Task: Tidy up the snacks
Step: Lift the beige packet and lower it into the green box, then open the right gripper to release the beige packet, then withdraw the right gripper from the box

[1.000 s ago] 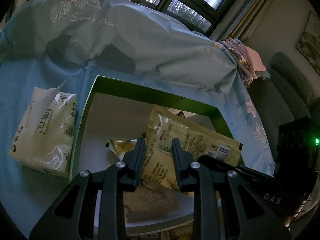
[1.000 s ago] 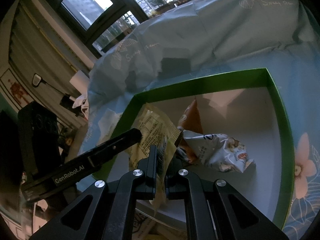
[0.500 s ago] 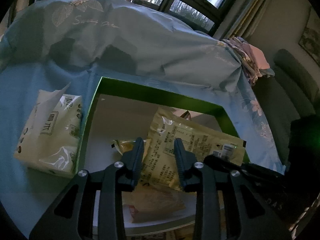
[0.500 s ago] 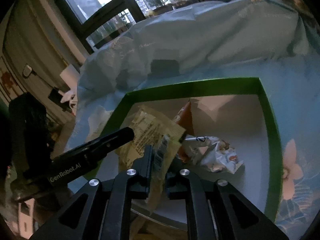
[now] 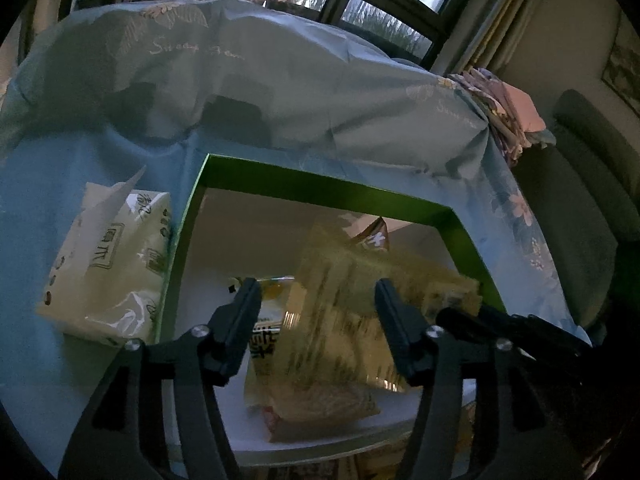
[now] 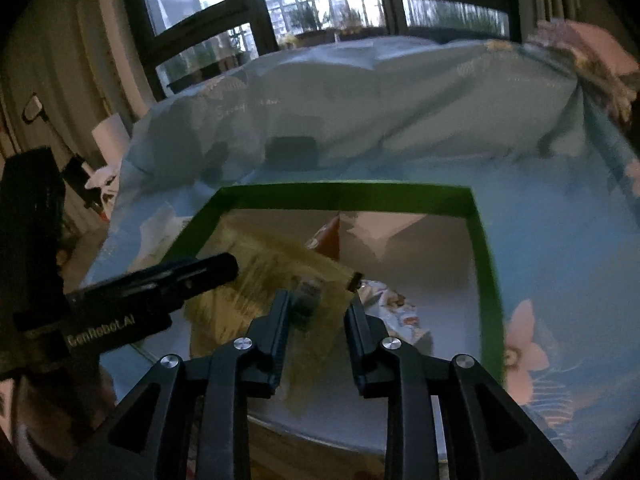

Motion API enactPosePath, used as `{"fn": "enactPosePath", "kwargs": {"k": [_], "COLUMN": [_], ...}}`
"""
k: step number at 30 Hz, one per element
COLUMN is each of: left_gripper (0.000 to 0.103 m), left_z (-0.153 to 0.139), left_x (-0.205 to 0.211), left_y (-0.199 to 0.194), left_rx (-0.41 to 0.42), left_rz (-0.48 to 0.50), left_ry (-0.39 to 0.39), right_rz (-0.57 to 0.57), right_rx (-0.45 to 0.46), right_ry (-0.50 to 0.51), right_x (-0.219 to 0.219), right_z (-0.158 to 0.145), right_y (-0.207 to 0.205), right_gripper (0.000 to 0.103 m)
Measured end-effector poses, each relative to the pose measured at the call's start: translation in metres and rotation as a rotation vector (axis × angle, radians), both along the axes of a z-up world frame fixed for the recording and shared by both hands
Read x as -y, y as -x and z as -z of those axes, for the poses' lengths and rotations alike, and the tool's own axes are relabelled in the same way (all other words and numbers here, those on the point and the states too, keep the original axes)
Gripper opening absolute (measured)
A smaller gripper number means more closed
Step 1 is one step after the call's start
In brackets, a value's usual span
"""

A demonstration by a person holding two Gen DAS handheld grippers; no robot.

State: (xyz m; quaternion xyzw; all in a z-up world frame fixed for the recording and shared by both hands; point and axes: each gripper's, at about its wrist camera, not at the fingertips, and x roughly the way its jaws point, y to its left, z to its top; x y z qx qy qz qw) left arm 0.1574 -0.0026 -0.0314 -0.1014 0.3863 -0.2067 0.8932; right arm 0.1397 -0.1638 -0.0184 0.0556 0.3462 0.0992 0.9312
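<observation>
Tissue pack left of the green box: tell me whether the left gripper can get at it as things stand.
Probably yes. The tissue pack lies outside the green box on open blue cloth. The left gripper has just been opening, and the blurred yellow packet between its jaws looks released.

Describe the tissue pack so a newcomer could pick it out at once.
Find the green-rimmed box on the blue floral cloth. The tissue pack lies on the cloth outside the box, against its left wall in the left wrist view. Unlike the crinkly snack bags inside the box, it is a soft pale block with a white sheet sticking up from its top.
</observation>
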Motion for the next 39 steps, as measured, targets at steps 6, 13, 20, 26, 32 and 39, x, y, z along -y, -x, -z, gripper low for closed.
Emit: {"fn": "enactPosePath", "kwargs": {"k": [6, 13, 20, 26, 32, 39], "left_gripper": [0.071, 0.075, 0.079, 0.083, 0.085, 0.086], "left_z": [-0.006, -0.012, -0.017, -0.020, -0.020, -0.017], "left_x": [-0.001, 0.001, 0.004, -0.001, -0.014, -0.025], "left_y": [0.007, 0.014, 0.025, 0.037, 0.055, 0.080], "left_rx": [0.021, 0.031, 0.032, 0.029, 0.011, 0.001], "left_rz": [-0.011, -0.015, -0.018, -0.036, -0.053, -0.083], "left_ry": [-0.011, -0.023, -0.033, -0.014, 0.010, 0.000], "right_rz": [0.013, 0.032, 0.043, 0.052, 0.064, 0.069], "right_rx": [0.073, 0.143, 0.172, 0.183, 0.195, 0.208], "right_ry": [0.065, 0.111, 0.124, 0.123, 0.127, 0.121], "right_x": [-0.002, -0.004, -0.001, 0.003, 0.005, 0.009], "right_z": [-0.015, -0.029, -0.038, -0.041, -0.047, -0.051], "right_y": [0.021, 0.040, 0.052, 0.063, 0.078, 0.095], "right_gripper": [0.027, 0.044, 0.045, 0.050, 0.051, 0.058]}}
